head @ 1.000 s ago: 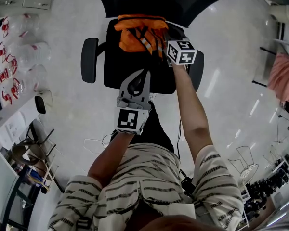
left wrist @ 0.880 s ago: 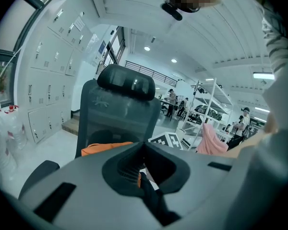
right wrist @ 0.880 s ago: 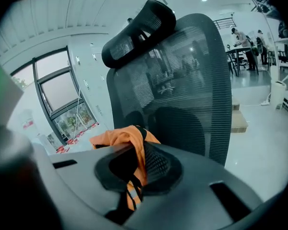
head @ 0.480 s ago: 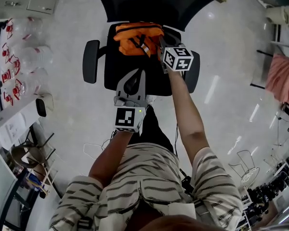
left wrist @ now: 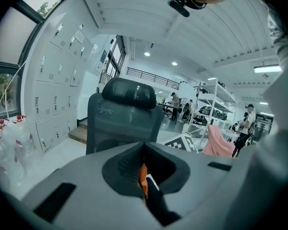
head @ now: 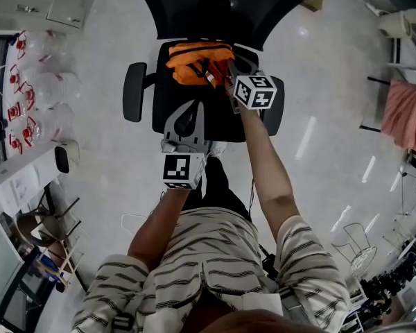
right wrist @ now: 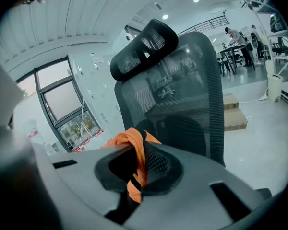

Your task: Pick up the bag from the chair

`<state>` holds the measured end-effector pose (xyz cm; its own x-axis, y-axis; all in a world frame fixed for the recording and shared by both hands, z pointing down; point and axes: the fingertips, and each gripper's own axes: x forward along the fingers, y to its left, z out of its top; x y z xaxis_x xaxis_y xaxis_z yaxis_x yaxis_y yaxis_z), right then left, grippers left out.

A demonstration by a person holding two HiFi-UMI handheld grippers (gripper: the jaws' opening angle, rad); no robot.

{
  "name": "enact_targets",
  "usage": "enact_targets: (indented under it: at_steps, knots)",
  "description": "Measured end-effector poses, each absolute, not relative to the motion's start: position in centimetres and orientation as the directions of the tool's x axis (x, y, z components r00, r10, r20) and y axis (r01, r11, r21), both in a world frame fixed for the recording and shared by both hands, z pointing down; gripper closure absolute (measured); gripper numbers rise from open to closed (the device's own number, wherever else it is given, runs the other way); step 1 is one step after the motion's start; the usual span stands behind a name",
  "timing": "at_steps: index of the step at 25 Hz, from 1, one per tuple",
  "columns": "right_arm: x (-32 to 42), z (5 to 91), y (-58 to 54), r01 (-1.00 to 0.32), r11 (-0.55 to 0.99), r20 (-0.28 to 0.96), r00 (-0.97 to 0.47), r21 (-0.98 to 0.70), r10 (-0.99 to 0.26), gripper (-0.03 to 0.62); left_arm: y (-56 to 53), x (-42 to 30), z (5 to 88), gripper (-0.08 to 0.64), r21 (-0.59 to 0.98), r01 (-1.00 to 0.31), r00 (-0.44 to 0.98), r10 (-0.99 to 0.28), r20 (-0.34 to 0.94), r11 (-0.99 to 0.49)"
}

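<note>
Grasp made; lift was the step in hand, by my read. Right gripper point(head: 227, 68) was clamped on an orange webbing strap point(right wrist: 137, 150) of the bag point(head: 194, 57), which sat at its tips over the rear of the chair point(head: 168, 106) seat. Left gripper point(head: 191, 109) was pressed together, apparently empty, with its tips just short of the bag. Next move: raise straight up and watch for strap slip. Bag was soft, crumpled fabric with black trim. Seat was dark and padded, backrest point(right wrist: 182, 95) mesh.
</note>
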<state>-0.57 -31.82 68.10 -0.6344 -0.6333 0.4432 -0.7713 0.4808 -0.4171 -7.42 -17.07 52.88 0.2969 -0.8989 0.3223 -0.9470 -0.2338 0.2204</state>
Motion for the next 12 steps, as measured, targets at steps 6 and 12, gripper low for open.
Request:
enact_targets:
  at_steps: [6, 12]
  knots:
    - [-0.9, 66.0, -30.7, -0.761, 0.489, 0.425, -0.646, -0.427, -0.634, 0.568, -16.5, -7.6, 51.6, 0.537, 0.206, -0.950, 0.290, -0.907, 0.307, -0.234]
    - [-1.0, 64.5, -29.4, -0.758, 0.501, 0.415, -0.650, -0.418, -0.637, 0.568, -15.9, -8.2, 50.8, 0.537, 0.191, -0.955, 0.277, -0.914, 0.295, -0.228]
